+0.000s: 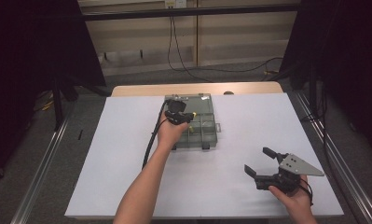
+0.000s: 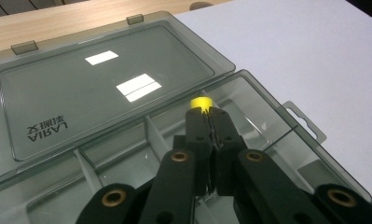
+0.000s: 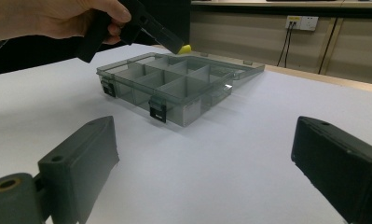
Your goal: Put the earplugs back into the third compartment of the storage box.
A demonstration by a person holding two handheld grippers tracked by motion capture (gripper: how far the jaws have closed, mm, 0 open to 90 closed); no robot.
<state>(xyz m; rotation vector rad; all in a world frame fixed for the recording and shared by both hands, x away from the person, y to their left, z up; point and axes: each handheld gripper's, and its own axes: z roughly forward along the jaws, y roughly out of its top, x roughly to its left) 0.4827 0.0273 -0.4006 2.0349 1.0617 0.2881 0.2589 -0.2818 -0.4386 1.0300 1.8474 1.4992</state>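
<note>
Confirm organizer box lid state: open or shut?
Open. The organizer box has its lid folded back flat behind the compartments, which are exposed, and the front latches are undone.

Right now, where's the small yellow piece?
The yellow piece is pinched at the tips of the left tool, above the open compartment box, near its hinged lid; in the high view it sits over the box's middle.

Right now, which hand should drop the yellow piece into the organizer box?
Left. The left gripper already pinches the yellow piece above the open organizer box. The right gripper sits open and empty on the table, well apart from the box.
</note>
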